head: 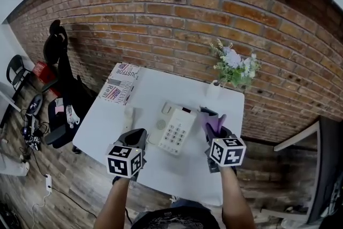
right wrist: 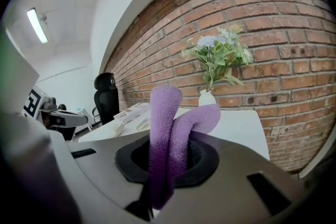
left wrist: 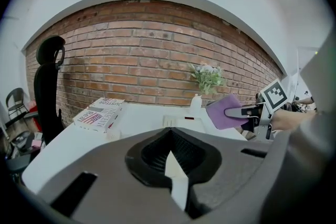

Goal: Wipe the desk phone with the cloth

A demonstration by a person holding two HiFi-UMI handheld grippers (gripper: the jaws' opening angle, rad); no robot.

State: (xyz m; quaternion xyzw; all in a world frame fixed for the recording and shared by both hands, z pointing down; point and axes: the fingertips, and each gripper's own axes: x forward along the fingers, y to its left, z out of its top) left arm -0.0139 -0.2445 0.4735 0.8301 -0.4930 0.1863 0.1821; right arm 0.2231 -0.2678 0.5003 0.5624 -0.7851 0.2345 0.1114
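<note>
Obs., head view: white counter (head: 161,91) set against a brick wall (head: 161,19).
- Desk phone (head: 174,134) sits near the middle of the counter, keypad up, between the two tools.
- Its handset (head: 127,117) lies off the cradle on the counter, just left of the phone body.

Left hand-held gripper (head: 136,135):
- Held at the near left of the phone, tips close to the near end of the handset. Cannot tell whether they touch it.
- Own view shows the jaws clenched. Only a thin pale slit shows between them, and nothing is held.

Right hand-held gripper (head: 217,134):
- At the right edge of the phone, raised above the counter.
- Grasping the purple cloth (right wrist: 163,134). A folded loop stands up out of the jaws and one end flops to the right.
- In the left gripper view the cloth hangs clear of the phone.

Other items:
- Printed cardboard box (head: 121,83) at the far left corner of the counter.
- White vase of flowers (head: 233,68) at the far right, by the wall.
- Black office chair (head: 56,45) on the floor, left of the counter.
</note>
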